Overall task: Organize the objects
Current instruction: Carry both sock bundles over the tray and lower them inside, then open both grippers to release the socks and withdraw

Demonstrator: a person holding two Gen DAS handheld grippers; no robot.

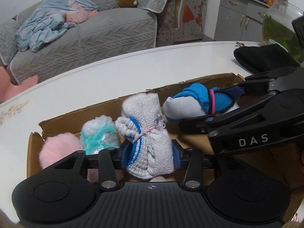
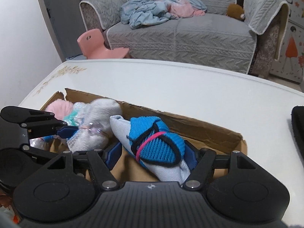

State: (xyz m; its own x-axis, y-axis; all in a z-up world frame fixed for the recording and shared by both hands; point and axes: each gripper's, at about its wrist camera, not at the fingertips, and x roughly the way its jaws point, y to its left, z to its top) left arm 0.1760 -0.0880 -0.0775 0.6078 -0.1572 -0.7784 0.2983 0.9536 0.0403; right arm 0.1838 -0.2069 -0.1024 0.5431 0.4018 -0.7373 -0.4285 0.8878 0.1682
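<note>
In the cardboard box (image 1: 34,146) on the tabletop (image 1: 133,72), the left gripper (image 1: 150,152) clamps a white knit sock bundle (image 1: 150,133). At its 2 o'clock, the right gripper (image 2: 152,155) clamps a blue-and-white sock bundle (image 2: 152,144).

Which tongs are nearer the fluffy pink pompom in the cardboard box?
Left. The left tongs straddle the white knitted sock roll near the fluffy pink pompom; the right tongs sit farther along, around the blue-and-white sock bundle.

The glass fishbowl (image 1: 281,24) is cut off at the right edge.
</note>
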